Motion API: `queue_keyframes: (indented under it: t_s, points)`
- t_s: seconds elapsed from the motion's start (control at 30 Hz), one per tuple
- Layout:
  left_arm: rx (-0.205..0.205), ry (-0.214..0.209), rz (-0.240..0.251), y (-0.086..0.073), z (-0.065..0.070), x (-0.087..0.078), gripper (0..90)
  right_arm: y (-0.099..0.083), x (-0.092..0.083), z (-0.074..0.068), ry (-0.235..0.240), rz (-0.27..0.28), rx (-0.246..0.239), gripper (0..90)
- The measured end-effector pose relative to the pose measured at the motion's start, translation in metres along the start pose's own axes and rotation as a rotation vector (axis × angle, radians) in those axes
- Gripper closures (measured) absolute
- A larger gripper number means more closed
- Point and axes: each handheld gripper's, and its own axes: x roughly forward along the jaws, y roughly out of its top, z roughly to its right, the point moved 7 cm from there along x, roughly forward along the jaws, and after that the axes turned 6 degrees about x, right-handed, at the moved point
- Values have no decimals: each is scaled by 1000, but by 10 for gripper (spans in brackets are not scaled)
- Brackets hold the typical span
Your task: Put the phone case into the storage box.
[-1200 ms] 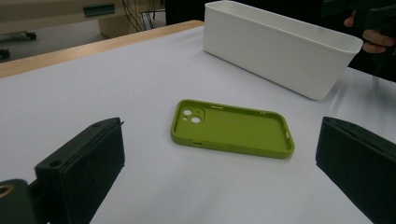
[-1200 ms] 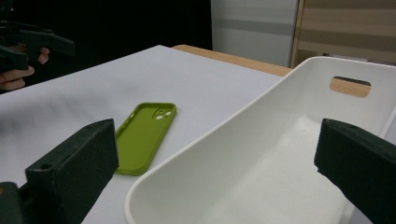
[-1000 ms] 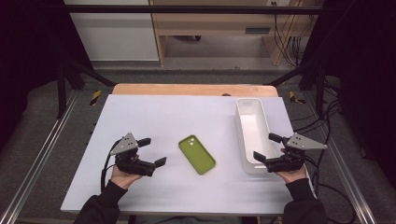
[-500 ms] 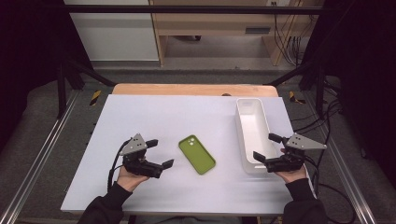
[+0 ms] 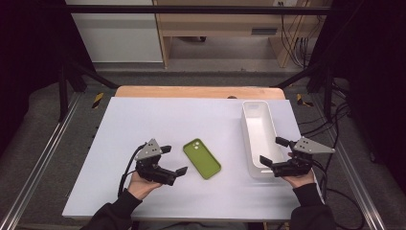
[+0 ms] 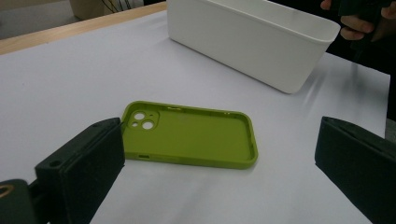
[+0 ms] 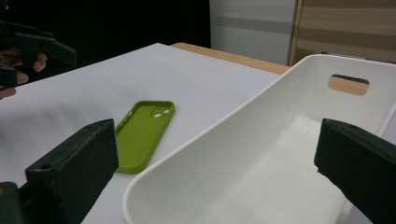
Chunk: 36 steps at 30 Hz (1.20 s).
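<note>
- Green phone case [image 5: 202, 158] flat on the white table [image 5: 143, 120], hollow side up, roughly mid-table, a bit toward the near edge.
- Lies at a diagonal in the high view; camera cut-out end points toward the far-left corner.
- Same case in the left gripper view [image 6: 189, 134]: camera holes at its left end, raised rim all round, nothing inside.
- Left gripper [image 5: 173, 160] just left of the case, held in a hand [image 5: 141, 184] low over the table, aimed at the case.
- Jaws spread wide, nothing between them; not touching the case. Near jaw tip close to the case's near-left long edge, small gap visible in the high view.
- In the left gripper view the case sits ahead, framed between the two black jaws.
- White bin [image 5: 258, 136] on the right side of the table, long axis running near to far, empty; handle slot in its far end wall.
- Bin well apart from the case, bare table between.
- Right gripper [image 5: 272, 152] at the near end of the bin, held in the other hand [image 5: 299, 179].
- Jaws spread wide, gripping nothing; in the right gripper view the bin's near rim [image 7: 196, 163] sits between them. Contact with the rim: cannot tell.
- Case also seen from the right gripper view [image 7: 144, 133], left of the bin wall.
</note>
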Motion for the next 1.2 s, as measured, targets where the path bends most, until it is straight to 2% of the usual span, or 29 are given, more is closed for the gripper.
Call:
queue_keyframes:
  t_s: [0.43, 1.2]
  points:
    - [8, -11, -20, 8, 2, 18, 10, -1, 0, 0, -2, -6, -2, 0]
    - [24, 9, -49, 19, -1, 48, 12, -1, 1, 0, 0, -7, -3, 0]
